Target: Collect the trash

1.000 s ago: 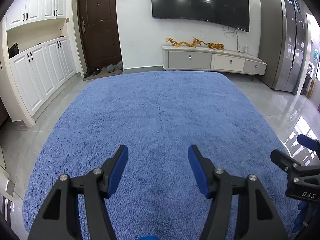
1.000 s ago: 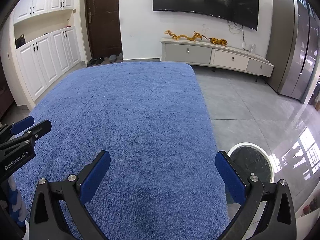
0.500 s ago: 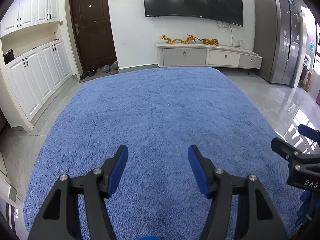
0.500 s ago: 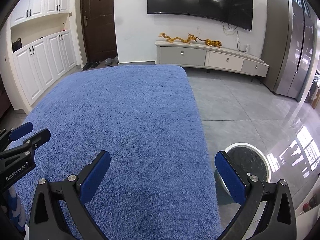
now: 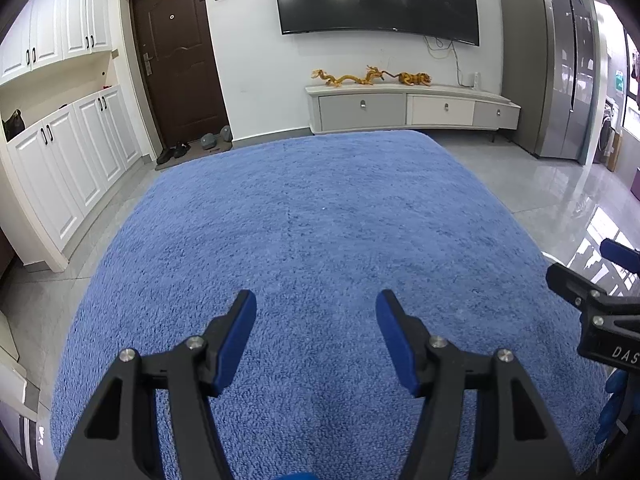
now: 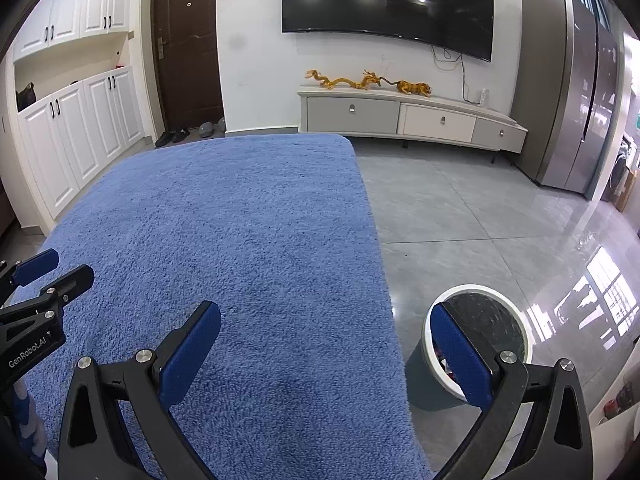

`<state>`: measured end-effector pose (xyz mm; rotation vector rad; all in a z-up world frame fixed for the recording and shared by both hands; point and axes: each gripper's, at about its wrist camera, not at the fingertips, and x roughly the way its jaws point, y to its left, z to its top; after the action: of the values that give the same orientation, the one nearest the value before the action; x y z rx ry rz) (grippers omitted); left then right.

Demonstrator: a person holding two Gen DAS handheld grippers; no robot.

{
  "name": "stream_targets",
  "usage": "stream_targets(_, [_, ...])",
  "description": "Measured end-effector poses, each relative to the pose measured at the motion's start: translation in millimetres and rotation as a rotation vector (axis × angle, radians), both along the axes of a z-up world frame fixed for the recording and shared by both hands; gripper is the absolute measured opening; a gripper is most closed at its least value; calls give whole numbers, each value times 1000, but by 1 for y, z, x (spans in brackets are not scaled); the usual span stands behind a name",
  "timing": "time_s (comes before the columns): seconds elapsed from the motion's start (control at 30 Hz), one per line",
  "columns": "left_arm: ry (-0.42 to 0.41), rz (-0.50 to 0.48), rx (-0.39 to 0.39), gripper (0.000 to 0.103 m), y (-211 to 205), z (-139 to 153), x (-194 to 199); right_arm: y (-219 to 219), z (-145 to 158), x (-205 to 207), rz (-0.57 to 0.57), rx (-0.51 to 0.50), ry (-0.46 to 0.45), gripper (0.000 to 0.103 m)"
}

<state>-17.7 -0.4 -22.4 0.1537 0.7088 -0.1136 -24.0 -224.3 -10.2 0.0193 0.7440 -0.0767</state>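
My left gripper (image 5: pixel 316 336) hangs over the blue rug (image 5: pixel 320 220) with its 2 blue pads (image 5: pixel 236 336) spread wide and nothing but rug pile between them. My right gripper (image 6: pixel 326 354) is spread wider still, also empty; its left pad sits over the rug's right edge and its right pad (image 6: pixel 460 356) overlaps the rim of the trash bin (image 6: pixel 508 320).

That bin, white-rimmed with a dark liner, stands on the grey tile floor (image 6: pixel 460 220) just off the rug's right edge, directly beyond my right gripper's right finger. Something small and reddish shows inside its near rim, though I cannot tell what it is. From the left wrist view the bin is hidden behind my right gripper (image 5: pixel 600 296), which pokes in at the rug's right side; my left gripper (image 6: pixel 36 280) likewise enters the right wrist view over the rug's left side.

No loose trash shows on the rug in either view.

Past the rug's far edge stands a low TV cabinet (image 5: pixel 412 106) carrying 2 golden figurines (image 5: pixel 348 78), under a wall-mounted TV (image 5: pixel 376 0). Left of the rug's far corner is a dark door (image 5: pixel 176 60) with shoes (image 5: pixel 172 152) at its foot, and white cupboards (image 5: pixel 68 152) line the rug's left side. A grey fridge (image 6: pixel 572 92) stands beyond the rug's far right corner.
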Motion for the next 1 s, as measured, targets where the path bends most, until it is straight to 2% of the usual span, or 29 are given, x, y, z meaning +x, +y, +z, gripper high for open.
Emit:
stream_targets(0.33, [6,-90,1,61,-39,3,-6,-30,6,-11,-71,-18,-17,102])
stream_targets(0.67, [0,-196,-12,61,-87,11,-10,-71,3,-25,-173,-64,11,102])
stream_targets(1.0, [0,-239,23,61,-123,13,-10,-99,0,-32,-234,-86,-2,102])
